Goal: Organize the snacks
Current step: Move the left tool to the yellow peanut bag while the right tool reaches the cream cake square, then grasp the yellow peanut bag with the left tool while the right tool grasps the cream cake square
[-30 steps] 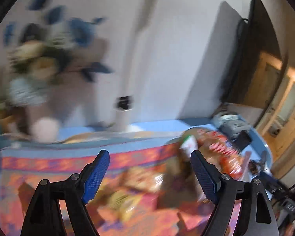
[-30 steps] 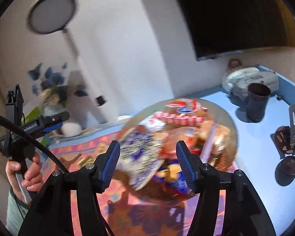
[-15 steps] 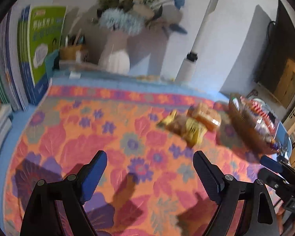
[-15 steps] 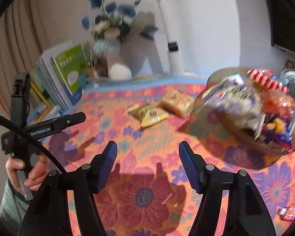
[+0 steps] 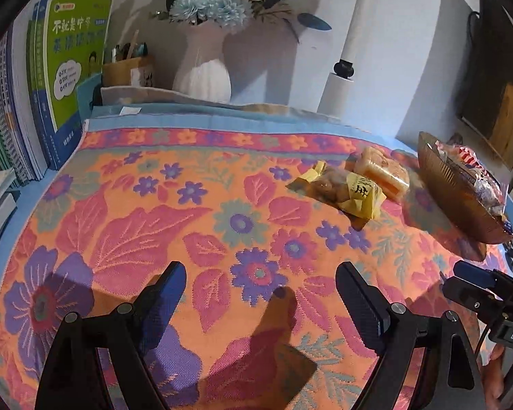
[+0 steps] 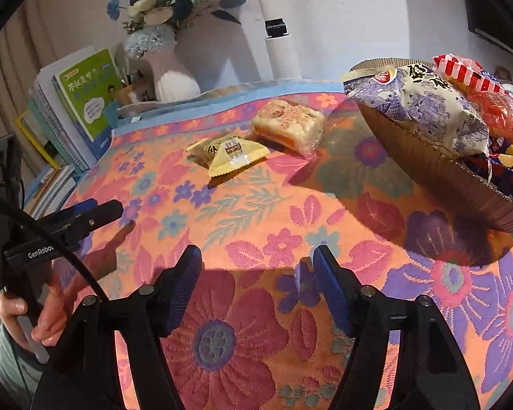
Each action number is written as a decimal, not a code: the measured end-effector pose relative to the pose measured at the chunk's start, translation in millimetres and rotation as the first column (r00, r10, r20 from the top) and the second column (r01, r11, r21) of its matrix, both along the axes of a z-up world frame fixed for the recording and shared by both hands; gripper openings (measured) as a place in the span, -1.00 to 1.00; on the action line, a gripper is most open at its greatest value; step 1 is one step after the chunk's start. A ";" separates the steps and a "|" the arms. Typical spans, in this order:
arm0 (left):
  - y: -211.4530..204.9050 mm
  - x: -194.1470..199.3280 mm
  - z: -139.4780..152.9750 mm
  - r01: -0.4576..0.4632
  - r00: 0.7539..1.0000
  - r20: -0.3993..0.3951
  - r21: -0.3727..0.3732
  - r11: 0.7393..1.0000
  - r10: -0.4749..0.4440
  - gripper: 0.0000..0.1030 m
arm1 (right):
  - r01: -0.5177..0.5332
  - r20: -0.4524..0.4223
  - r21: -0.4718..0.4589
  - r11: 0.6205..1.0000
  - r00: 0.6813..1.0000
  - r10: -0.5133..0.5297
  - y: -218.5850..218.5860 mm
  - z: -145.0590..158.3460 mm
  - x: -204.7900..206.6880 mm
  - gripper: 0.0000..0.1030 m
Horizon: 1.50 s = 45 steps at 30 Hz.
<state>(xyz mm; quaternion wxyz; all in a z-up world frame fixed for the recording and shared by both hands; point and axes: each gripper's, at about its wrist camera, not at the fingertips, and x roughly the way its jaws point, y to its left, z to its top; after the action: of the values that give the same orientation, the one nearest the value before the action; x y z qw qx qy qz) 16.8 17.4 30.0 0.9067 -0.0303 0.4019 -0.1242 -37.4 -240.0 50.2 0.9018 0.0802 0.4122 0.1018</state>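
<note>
Floral cloth (image 5: pixel 126 225) covers the table, with books (image 5: pixel 61 68) and a white vase (image 5: pixel 203 68) at the back. Two loose snacks lie touching near the far right: a yellow packet (image 6: pixel 227 152) and a wrapped cake (image 6: pixel 289 124). Just right of them stands a brown basket (image 6: pixel 437 167) heaped with snack bags. The left gripper (image 5: pixel 260 294) and right gripper (image 6: pixel 256 276) both hover over bare cloth, jaws spread wide and holding nothing.
</note>
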 end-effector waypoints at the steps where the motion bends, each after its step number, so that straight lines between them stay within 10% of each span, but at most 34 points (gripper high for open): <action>1: 0.1 0.4 -0.5 -0.004 1.000 -0.004 0.001 1.000 0.004 0.69 | 0.001 0.003 -0.006 1.000 1.000 -0.001 0.8 0.6 -0.6 0.31; 9: -54.3 29.6 38.2 0.090 0.994 -0.063 -0.012 0.996 -0.091 0.70 | 0.061 0.062 0.012 0.998 0.996 -0.062 -10.1 9.0 -8.6 0.31; 18: -159.2 94.6 11.8 0.163 0.987 -0.048 0.224 0.961 -0.156 0.70 | 0.117 0.005 0.032 0.993 0.993 -0.117 -27.7 16.6 -14.4 0.31; 28: -77.3 118.2 -0.2 0.002 0.996 -0.083 0.257 0.966 0.020 0.67 | 0.155 -0.115 0.091 0.984 0.983 -0.144 -10.7 17.7 34.6 0.31; 36: 9.4 136.5 -11.2 -0.125 0.985 -0.124 -0.024 0.992 0.121 0.63 | 0.317 -0.061 0.040 0.947 0.947 -0.315 23.9 10.7 97.6 0.31; 42: 12.4 133.8 -8.3 -0.116 0.987 -0.114 -0.063 0.991 0.109 0.63 | 0.409 -0.075 0.031 0.912 0.911 -0.406 17.9 -8.2 139.5 0.31; 45: 16.9 132.3 -3.6 -0.119 0.988 -0.110 -0.093 0.989 0.109 0.63 | 0.310 -0.081 0.097 0.946 0.950 -0.303 24.9 -11.5 147.7 0.30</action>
<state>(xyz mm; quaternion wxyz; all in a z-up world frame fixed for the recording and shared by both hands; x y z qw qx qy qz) 149.1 34.3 26.4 0.8875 -0.1046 0.4397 -0.0900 110.3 -215.1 38.7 0.8871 0.1953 0.4176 -0.0201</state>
